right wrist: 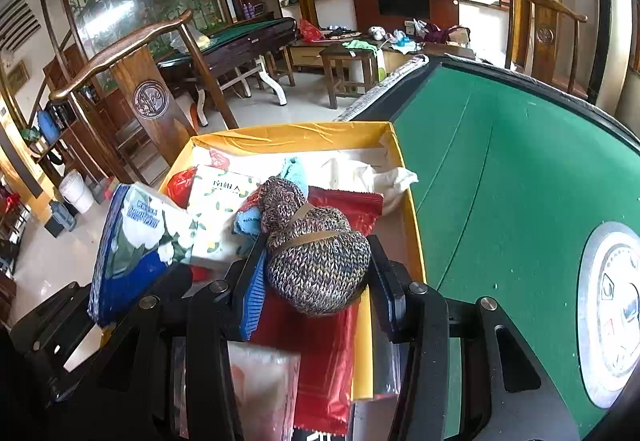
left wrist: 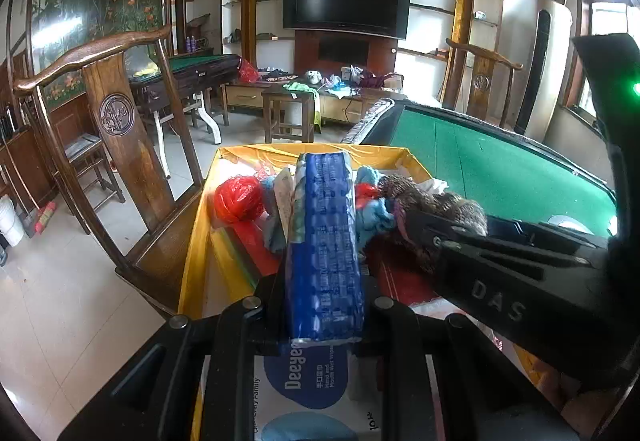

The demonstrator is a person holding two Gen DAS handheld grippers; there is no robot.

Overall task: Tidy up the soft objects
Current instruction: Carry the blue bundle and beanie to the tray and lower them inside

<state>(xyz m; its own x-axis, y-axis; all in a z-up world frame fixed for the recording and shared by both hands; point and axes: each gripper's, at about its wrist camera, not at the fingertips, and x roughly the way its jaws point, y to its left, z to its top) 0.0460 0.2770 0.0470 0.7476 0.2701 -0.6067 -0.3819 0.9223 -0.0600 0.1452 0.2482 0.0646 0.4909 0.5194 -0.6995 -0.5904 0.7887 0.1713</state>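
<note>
My left gripper (left wrist: 324,305) is shut on a blue tissue pack (left wrist: 324,233), which stands on edge between the fingers over the yellow box (left wrist: 312,151). In the right wrist view, my right gripper (right wrist: 316,281) is shut on a brown-grey knitted bundle (right wrist: 316,265) bound with rubber bands, held over the near right part of the yellow box (right wrist: 292,133). The blue tissue pack (right wrist: 132,241) shows at the left there. From the left wrist view the right gripper (left wrist: 424,229) comes in from the right with the knitted bundle (left wrist: 436,201).
Inside the box lie a red plastic bag (left wrist: 238,199), a leaf-print tissue pack (right wrist: 218,213), light blue cloth (right wrist: 294,167), a white cloth (right wrist: 360,169) and a red foil packet (right wrist: 348,209). The box sits on a green felt table (right wrist: 500,181). A wooden chair (left wrist: 120,129) stands left.
</note>
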